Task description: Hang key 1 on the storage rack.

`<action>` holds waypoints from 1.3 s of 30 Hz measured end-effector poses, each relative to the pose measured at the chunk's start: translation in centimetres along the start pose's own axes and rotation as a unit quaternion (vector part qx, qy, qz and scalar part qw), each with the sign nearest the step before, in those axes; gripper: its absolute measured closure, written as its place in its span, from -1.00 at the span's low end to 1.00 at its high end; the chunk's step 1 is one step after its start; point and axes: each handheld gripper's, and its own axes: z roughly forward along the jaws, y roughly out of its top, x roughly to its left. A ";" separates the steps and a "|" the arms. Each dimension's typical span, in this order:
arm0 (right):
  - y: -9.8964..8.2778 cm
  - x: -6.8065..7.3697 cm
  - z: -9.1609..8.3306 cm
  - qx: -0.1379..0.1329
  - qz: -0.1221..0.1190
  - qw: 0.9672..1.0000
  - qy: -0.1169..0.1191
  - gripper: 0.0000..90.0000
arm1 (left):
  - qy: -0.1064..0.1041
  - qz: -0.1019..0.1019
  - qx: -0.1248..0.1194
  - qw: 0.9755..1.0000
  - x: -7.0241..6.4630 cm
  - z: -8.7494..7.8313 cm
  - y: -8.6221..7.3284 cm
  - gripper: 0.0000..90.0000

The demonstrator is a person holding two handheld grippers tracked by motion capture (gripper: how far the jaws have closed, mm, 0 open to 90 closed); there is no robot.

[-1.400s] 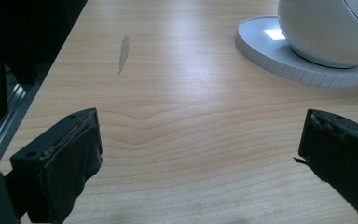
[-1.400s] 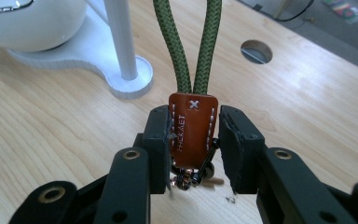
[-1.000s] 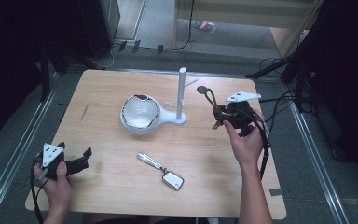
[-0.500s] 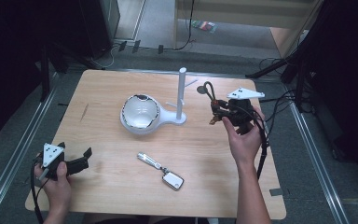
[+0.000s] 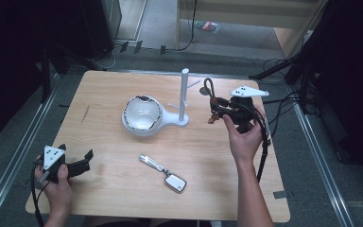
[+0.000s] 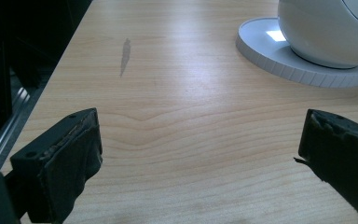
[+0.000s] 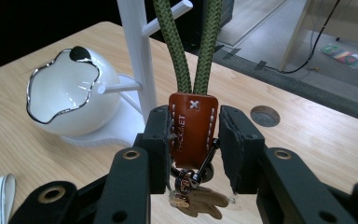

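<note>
The right hand-held gripper (image 5: 216,109) is holding a keychain by its brown leather tab (image 7: 192,128), the jaws narrowed onto the tab's two sides. The green rope loop (image 7: 193,44) is standing up above the jaws with its long axis near vertical, and the metal clasp and keys (image 7: 196,198) are hanging below. In the high view the loop (image 5: 207,87) is sitting just to the right of the white peg stand (image 5: 184,94), near its upper right peg (image 5: 194,84) and apart from it. That peg lies to the left of the loop and about level with it, so hooking it, as I judge it, calls for a short sideways carry.

The egg-shaped white bowl (image 5: 142,113) is sitting on the stand's base, on the far side of the post from the gripper, out of the path. Bare counter (image 5: 274,189) is lying open to the right and near side.

The left hand-held gripper (image 5: 86,160) is resting near the counter's front left corner, jaws wide with nothing between them. A second keychain with a silver fob (image 5: 175,182) is lying flat between the hands.
</note>
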 end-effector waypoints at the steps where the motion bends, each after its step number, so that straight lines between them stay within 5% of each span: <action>1: 0.1 0.0 0.2 -0.002 0.003 1.000 0.003 0.47 | 0.000 -0.001 -0.002 1.000 0.0 0.0 0.0 -1.00; 22: 0.6 -1.0 3.2 -0.006 0.051 0.998 0.032 0.47 | 0.016 -0.008 -0.020 1.000 0.0 -0.4 -0.2 -0.99; 39: 0.3 -0.4 5.4 0.023 0.045 0.998 0.045 0.46 | 0.016 -0.007 -0.021 1.000 0.0 -0.5 -0.3 -0.99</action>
